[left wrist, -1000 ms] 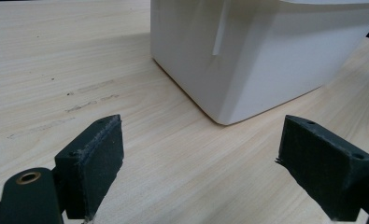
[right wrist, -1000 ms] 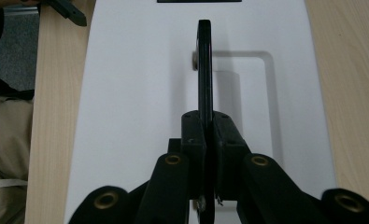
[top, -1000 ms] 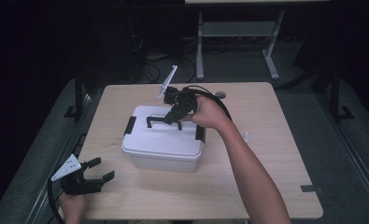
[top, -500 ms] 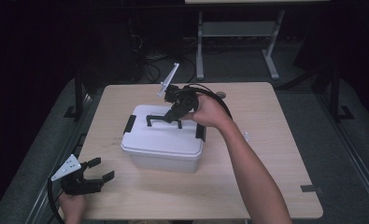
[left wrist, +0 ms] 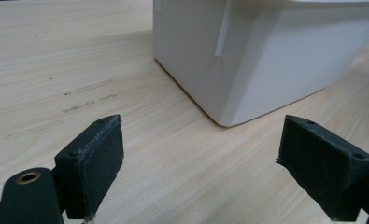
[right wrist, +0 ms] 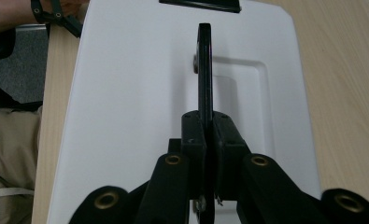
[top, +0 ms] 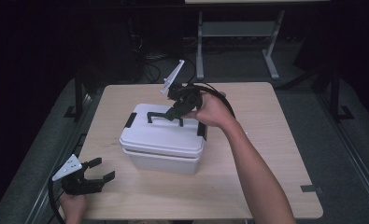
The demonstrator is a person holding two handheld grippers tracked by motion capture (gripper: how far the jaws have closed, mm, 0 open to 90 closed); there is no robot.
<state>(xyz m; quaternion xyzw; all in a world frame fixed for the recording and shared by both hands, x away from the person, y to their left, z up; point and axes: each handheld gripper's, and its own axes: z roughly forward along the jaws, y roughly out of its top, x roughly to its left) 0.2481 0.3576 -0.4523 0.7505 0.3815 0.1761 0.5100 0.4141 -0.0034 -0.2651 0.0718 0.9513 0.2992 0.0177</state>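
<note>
Nothing has shifted: your right gripper (top: 176,113) stays clamped on the handle (top: 161,115) of the box (top: 163,140) mid-tabletop (top: 266,140), left gripper (top: 98,170) wide near the front-left corner, so lift next.

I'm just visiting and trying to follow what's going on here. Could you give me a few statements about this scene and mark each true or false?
1. The right gripper has its fingers shut on the black handle of the white box. True.
2. The left gripper holds the box. False: it is open, apart from the box, at the table's near left corner.
3. The box's lid is off. False: it is on.
4. The handle stands upright. True.
</note>
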